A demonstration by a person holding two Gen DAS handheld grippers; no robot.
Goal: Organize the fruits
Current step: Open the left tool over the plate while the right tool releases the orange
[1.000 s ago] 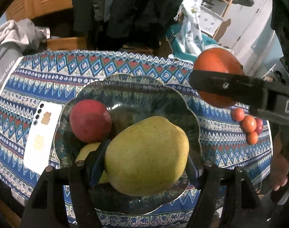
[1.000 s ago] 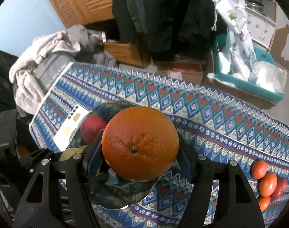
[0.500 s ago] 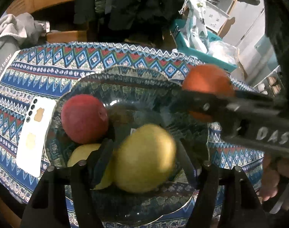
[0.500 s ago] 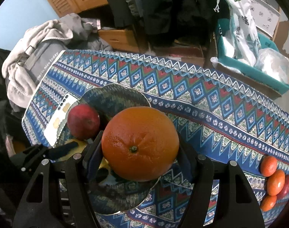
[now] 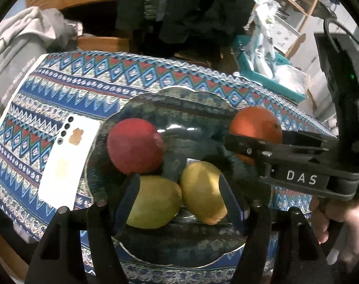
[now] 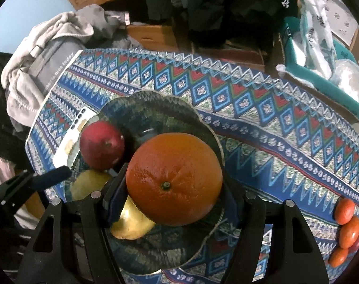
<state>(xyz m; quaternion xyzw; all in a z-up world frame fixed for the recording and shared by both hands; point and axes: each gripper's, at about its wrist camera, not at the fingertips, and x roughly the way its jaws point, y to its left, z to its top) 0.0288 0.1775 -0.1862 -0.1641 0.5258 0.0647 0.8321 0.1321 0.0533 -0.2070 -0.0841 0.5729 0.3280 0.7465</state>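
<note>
The scalloped, glossy dark glass bowl sits on a zigzag-patterned woven cloth, holding a smooth red apple and two matte yellow-green pears; a second ago one pear sat between the left gripper fingers, which have just narrowed and now stand slack above both. The right gripper clamps a round, dimpled orange over the bowl's right side, lower than before; small tomatoes lie right of the bowl.

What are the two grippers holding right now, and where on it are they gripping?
The right gripper holds the orange, jaws clamped on its two opposite sides, stem end facing the camera. The left gripper holds nothing; its jaws stand open above the two yellow fruits.
</note>
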